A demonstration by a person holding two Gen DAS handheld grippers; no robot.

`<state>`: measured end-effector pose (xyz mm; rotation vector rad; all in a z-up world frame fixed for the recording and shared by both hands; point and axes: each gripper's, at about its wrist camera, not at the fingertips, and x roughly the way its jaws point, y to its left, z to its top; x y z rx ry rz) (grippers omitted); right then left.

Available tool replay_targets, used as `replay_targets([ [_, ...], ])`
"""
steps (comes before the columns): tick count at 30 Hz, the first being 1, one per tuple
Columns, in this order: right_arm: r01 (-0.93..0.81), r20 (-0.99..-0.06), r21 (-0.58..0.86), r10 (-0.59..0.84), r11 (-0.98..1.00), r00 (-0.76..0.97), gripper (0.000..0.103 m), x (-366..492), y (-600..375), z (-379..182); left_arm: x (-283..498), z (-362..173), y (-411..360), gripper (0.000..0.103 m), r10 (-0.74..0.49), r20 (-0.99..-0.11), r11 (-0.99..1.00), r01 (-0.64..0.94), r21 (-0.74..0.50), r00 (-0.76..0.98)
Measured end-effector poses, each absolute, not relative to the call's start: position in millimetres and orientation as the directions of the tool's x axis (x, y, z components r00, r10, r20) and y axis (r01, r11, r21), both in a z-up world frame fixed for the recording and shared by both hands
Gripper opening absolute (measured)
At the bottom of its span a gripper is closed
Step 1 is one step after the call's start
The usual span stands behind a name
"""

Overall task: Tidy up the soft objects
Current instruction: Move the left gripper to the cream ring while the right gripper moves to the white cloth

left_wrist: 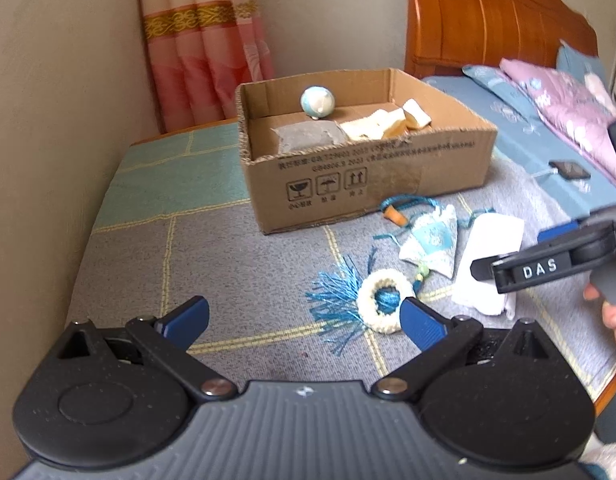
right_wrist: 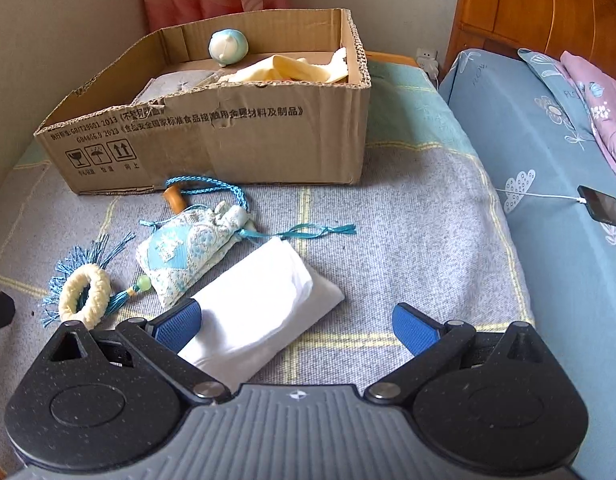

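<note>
The left gripper [left_wrist: 303, 322] was spread wide over the grey checked blanket [left_wrist: 227, 248], beside a cream braided ring with blue tassels [left_wrist: 382, 300]. The right gripper [right_wrist: 295, 330] also gaped, its left pad touching a folded white cloth [right_wrist: 259, 300]. A blue-and-white embroidered sachet [right_wrist: 187, 256] lay near the brown cardboard box [right_wrist: 247, 140].

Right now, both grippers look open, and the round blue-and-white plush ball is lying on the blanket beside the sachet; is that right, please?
Not quite: the plush ball sits inside the cardboard box, as the right wrist view shows. The left gripper and right gripper are open, and the sachet lies on the blanket.
</note>
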<state>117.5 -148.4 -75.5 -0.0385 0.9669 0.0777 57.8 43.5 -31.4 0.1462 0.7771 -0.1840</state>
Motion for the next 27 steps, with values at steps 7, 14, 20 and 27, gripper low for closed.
replay_targets([
  [7, -0.164, -0.818, -0.004, 0.091, 0.986, 0.568, 0.103, 107, -138, -78, 56, -37, 33, 0.101, -0.123, -0.716, 0.965, 0.252, 0.076, 0.687],
  [14, -0.196, -0.809, -0.016, 0.103, 0.980, 0.578, 0.103, 93, -152, -78, 59, -43, 24, 0.101, -0.147, -0.714, 0.959, 0.274, 0.066, 0.684],
  [20, -0.206, -0.791, -0.011, 0.118, 0.978, 0.600, 0.103, 88, -158, -79, 71, -53, 17, 0.098, -0.171, -0.729, 0.962, 0.272, 0.022, 0.663],
  [27, -0.224, -0.781, -0.009, 0.133, 0.975, 0.610, 0.103, 88, -160, -81, 77, -60, 7, 0.082, -0.182, -0.734, 0.957, 0.290, 0.022, 0.655],
])
